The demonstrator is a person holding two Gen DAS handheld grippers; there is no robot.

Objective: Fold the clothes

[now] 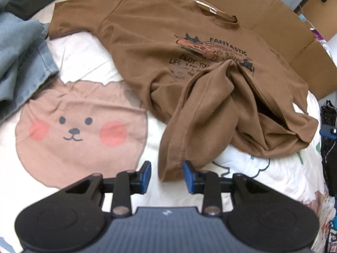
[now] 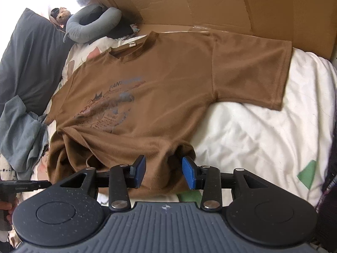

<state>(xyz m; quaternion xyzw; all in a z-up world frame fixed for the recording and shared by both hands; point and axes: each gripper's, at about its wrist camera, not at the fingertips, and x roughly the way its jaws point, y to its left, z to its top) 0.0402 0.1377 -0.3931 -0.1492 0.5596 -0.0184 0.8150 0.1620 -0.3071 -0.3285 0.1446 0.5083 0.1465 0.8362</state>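
While the brown printed cotton T-shirt (image 2: 147,88) is lying chest-up on the white cartoon bed sheet (image 1: 80,63), both grippers are hovering at its bunched bottom hem, jaws apart: left gripper (image 1: 167,176) by the twisted corner, right gripper (image 2: 164,172) straddling loose cloth.

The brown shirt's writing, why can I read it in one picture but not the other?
Left wrist view: the brown shirt is fairly sharp, so its print reads clearly. Right wrist view: softer and washed out, so the lettering smears; window glare whitens the top left corner.
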